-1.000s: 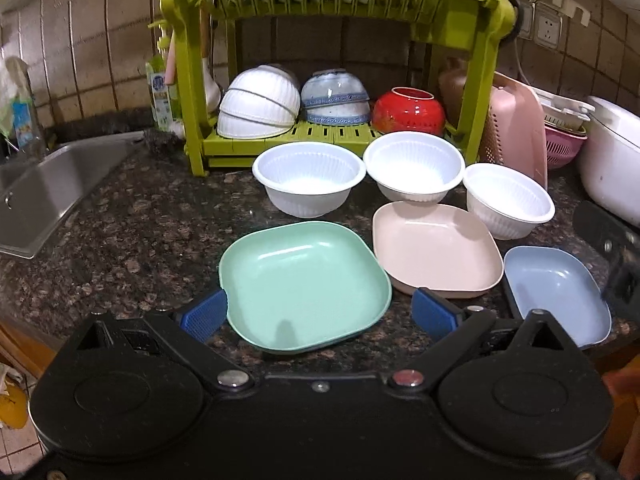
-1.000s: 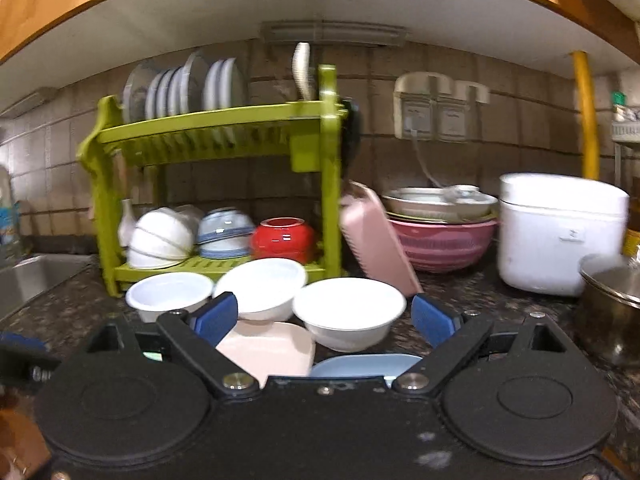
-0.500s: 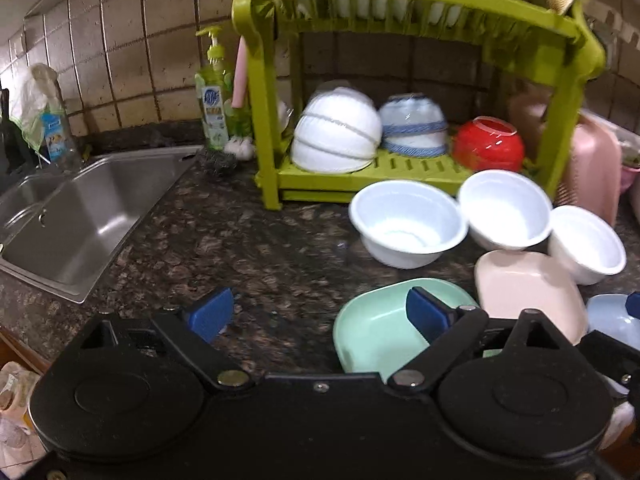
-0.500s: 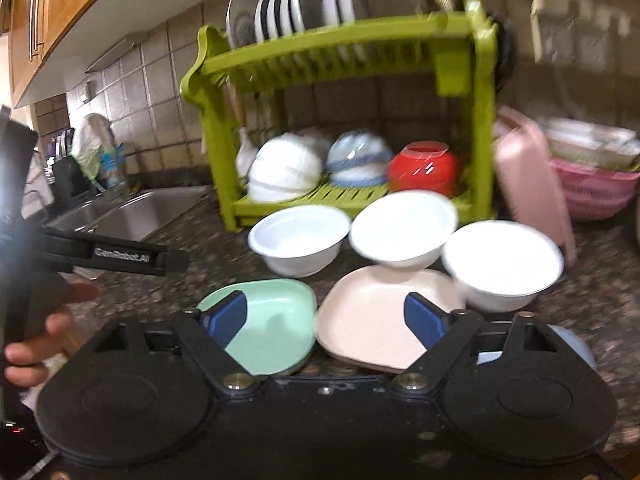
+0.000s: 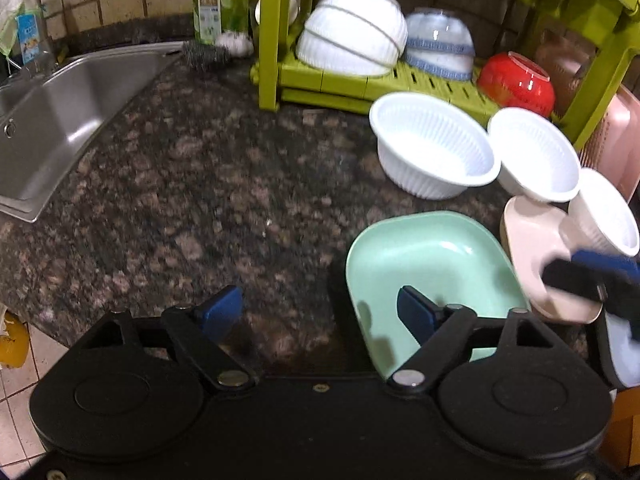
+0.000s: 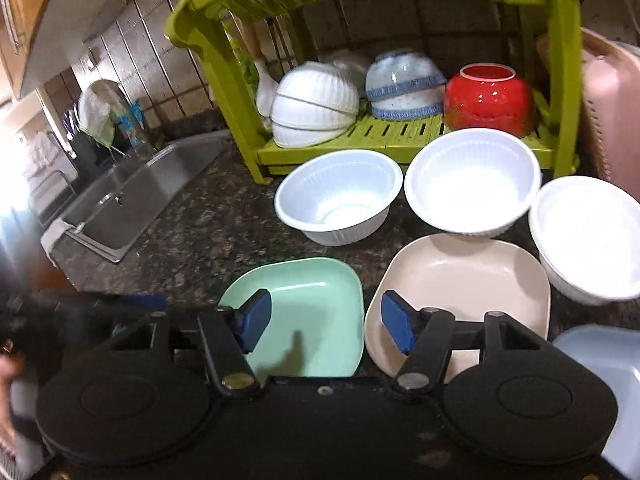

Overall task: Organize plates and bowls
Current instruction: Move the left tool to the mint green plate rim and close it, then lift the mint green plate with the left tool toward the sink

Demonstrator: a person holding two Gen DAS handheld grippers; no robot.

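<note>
Nothing looks sorted yet. Three white ribbed plastic bowls (image 6: 340, 196) sit loose in a row on the speckled stone table (image 5: 180, 184), in front of the green dish rack (image 6: 400, 136). Nearer lie the mint-green square plate (image 6: 308, 320), the beige square plate (image 6: 460, 276) and a pale blue plate (image 6: 600, 364). Left tongs (image 5: 316, 312) and right tongs (image 6: 324, 320) both gape, empty.

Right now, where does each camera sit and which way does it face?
Left wrist: on the left gripper, low over the counter, facing sink and rack; its open fingers show.
Right wrist: on the right gripper, facing the rack; open fingers show, a hand at left edge.
Shared: green plate, three white bowls.
</note>
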